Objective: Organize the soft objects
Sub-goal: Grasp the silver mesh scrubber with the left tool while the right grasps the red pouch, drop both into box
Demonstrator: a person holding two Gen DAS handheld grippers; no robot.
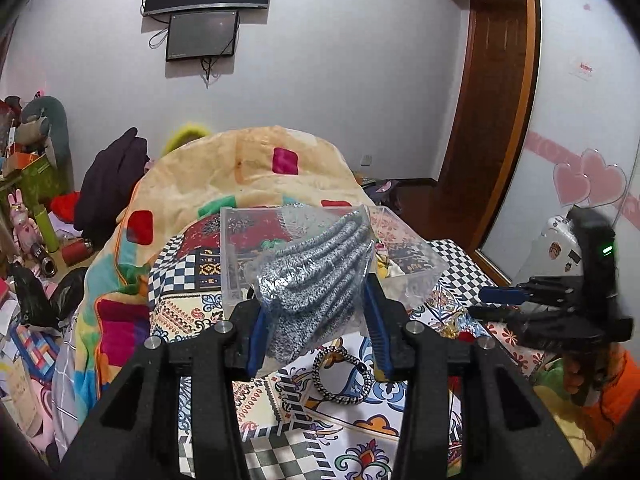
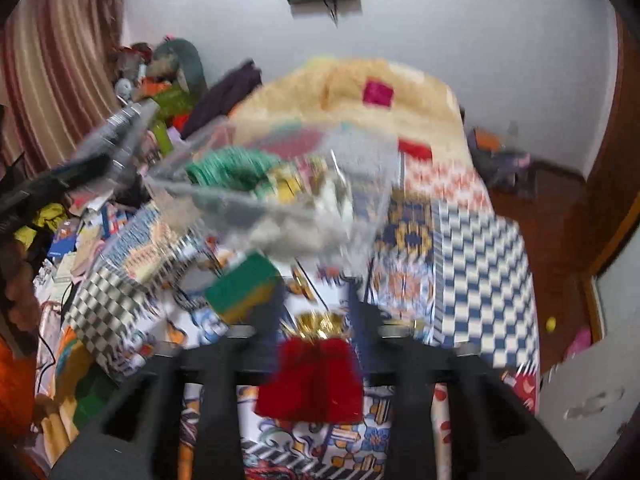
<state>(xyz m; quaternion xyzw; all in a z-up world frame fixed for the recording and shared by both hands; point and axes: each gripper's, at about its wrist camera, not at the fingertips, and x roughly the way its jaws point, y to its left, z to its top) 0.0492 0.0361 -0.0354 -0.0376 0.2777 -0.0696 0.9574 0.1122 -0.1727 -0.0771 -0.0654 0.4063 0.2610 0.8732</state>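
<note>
My left gripper is shut on a clear bag of grey knitted socks and holds it above the patterned bedspread, just in front of a clear plastic box. A black-and-white braided hair tie lies on the cloth under the bag. My right gripper appears at the right of the left wrist view; its own view is blurred. Between its fingers lies a red velvet pouch with gold trim; whether the jaws touch it is unclear. The box holds green and yellow soft items.
A green-and-yellow sponge lies on the bedspread left of the right gripper. A rolled yellow quilt lies behind the box. Cluttered toys and boxes fill the floor at left. A wooden door stands at right.
</note>
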